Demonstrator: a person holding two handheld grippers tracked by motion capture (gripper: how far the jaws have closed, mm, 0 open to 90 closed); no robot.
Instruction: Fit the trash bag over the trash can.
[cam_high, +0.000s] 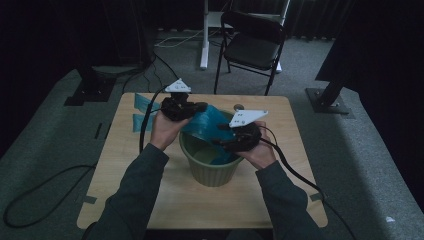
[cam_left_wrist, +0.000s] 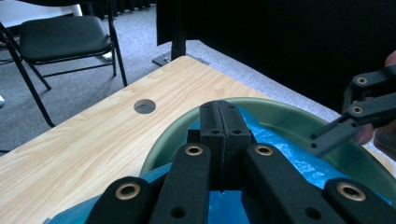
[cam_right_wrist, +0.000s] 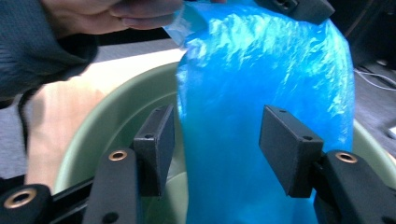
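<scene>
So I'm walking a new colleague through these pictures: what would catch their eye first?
Most likely the bright blue plastic bag, stretched from the green pot in the middle of the wooden table up to the left gripper, whose jaws are shut on its edge. Next, the right gripper at the pot's rim, its jaws open on either side of the bag without pressing it.
</scene>
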